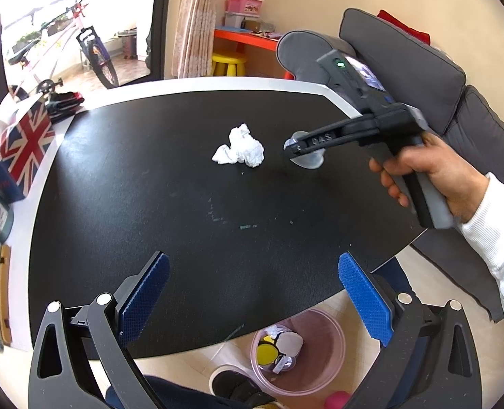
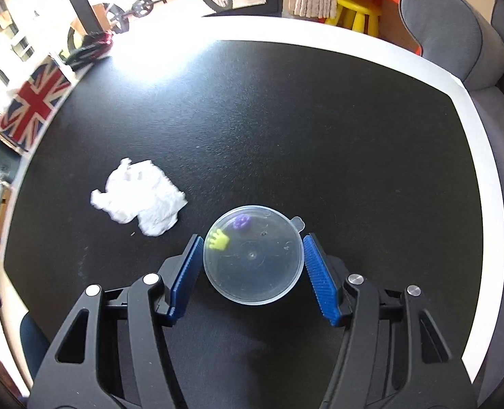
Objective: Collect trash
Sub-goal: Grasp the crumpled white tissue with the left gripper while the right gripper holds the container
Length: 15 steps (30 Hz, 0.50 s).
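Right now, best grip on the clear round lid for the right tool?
Take the clear lid across its rim, from above, one pad on each side. It lies flat on the black table, so only the rim offers purchase. The right tool already straddles it. Keep off the small tab at the far right.

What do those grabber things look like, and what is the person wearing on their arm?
Each gripper is black plastic with two long fingers that have cut-out holes and round silver bolts. The finger pads are bright blue and bumpy. The right gripper has a grey pistol handle, a small green light on top and raised letters on its finger. The sleeve is white with tiny drawings.
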Available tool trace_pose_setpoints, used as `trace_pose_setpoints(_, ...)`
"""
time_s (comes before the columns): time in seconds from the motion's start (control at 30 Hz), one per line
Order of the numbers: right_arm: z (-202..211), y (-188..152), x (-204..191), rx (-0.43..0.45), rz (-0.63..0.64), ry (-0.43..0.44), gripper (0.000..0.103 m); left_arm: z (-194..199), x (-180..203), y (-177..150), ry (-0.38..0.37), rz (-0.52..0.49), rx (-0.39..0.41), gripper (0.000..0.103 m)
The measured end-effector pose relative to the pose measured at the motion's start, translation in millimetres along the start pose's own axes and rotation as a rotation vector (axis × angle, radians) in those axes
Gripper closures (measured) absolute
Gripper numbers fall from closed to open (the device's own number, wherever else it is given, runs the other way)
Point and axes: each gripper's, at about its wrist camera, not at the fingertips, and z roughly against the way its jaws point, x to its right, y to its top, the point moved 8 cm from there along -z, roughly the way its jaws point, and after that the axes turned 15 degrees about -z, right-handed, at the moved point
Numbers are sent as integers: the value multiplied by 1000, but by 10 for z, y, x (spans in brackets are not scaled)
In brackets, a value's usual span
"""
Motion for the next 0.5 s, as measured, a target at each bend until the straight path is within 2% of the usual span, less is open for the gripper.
trace_pose_setpoints(0.5,789,-434,349,81,24,47,43,-338,-128,556,15,-46,-21,8)
